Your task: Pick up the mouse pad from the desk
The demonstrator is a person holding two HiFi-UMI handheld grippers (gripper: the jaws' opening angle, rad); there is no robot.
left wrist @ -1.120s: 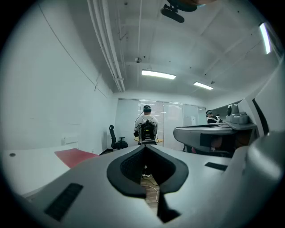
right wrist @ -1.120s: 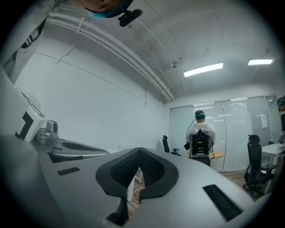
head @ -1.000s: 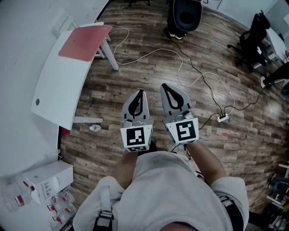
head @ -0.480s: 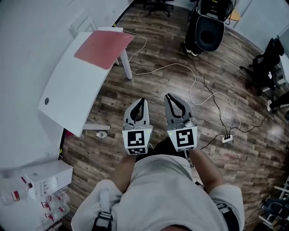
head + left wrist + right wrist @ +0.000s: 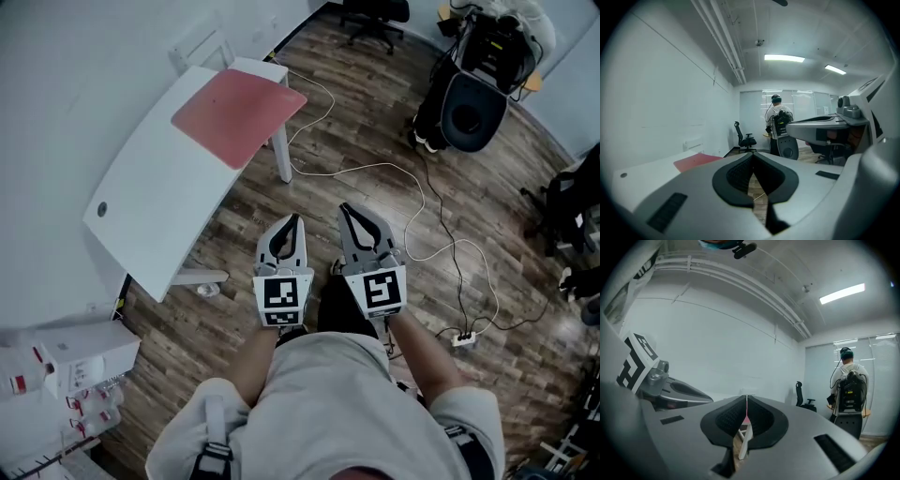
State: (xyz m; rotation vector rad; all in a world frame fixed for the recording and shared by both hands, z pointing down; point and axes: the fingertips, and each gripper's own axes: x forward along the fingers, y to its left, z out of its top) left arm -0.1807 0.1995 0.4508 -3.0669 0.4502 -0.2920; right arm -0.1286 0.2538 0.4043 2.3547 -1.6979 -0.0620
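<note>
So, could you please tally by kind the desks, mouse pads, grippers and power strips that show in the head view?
desk: 1
mouse pad: 1
grippers: 2 (left gripper, right gripper)
power strip: 1
Total: 5

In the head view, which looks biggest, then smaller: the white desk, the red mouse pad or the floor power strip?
Largest: white desk.
Next: red mouse pad, lying on it.
Smallest: power strip, by far.
</note>
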